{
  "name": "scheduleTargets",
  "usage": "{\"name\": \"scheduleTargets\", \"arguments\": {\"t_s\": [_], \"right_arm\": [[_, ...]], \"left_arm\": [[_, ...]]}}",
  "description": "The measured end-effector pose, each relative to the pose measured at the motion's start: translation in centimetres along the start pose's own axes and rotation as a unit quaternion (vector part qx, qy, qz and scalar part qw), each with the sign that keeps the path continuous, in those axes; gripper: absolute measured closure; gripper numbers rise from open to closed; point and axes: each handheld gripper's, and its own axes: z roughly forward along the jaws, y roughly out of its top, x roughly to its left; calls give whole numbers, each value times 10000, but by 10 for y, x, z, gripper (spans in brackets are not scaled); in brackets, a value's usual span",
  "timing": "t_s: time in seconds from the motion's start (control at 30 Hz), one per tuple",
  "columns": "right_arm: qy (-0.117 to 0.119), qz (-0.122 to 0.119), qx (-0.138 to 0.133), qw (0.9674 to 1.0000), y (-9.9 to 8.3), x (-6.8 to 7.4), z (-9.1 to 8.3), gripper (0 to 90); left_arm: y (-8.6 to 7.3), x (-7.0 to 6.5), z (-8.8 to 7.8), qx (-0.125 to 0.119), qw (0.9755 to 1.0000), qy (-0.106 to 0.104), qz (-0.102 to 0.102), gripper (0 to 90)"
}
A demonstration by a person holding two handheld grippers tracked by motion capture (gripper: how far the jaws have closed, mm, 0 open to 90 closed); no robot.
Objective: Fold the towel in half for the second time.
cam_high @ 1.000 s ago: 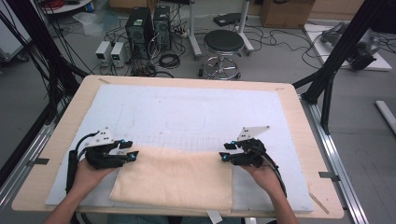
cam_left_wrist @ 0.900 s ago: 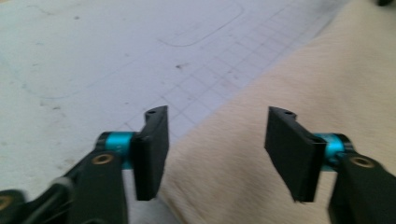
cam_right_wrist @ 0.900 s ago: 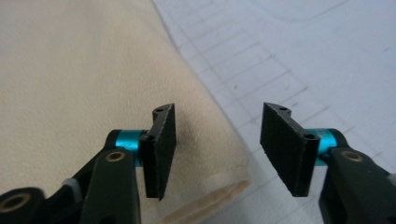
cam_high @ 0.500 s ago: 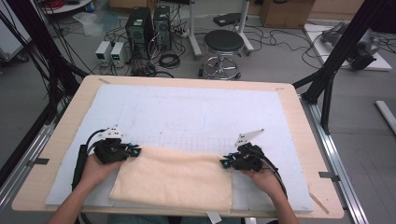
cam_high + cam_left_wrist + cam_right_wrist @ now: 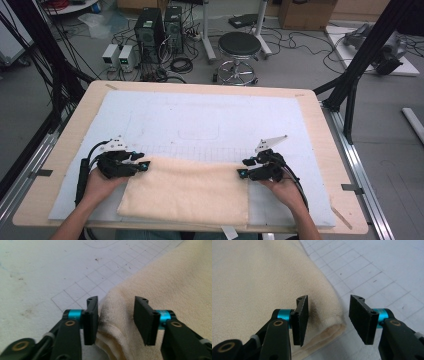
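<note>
A cream folded towel (image 5: 185,192) lies at the near middle of the white mat (image 5: 200,115). My left gripper (image 5: 142,166) rests at the towel's far left corner. In the left gripper view its jaws (image 5: 116,300) stand apart astride the towel's corner (image 5: 117,322); the cloth lies loose between the pads. My right gripper (image 5: 242,173) is at the far right corner. In the right gripper view it (image 5: 329,298) is open too, with the folded corner of the towel (image 5: 324,315) between the pads, unpressed. Both pairs of jaws have just been opening.
The mat, with a faint printed grid (image 5: 82,287), covers most of the wooden table (image 5: 320,125). Beyond the table's far edge stand a stool (image 5: 239,47), computer boxes (image 5: 160,25) and cables on the floor. A black frame leg (image 5: 352,85) rises at the right.
Both hands keep their places at the towel's far corners, with only slight shifts of the grippers. The towel lies as before.
</note>
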Motion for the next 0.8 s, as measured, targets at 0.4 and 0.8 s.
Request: {"name": "scheduleTargets", "arguments": {"t_s": [0.4,0.8], "right_arm": [[-108,-430,194,9988,9,11,-1,803],[-955,-476,-95,9942,65,-36,-15,801]], "left_arm": [[3,-8,0,-32,9999,146,-65,782],[58,15,22,-453,9949,873,-202,783]]}}
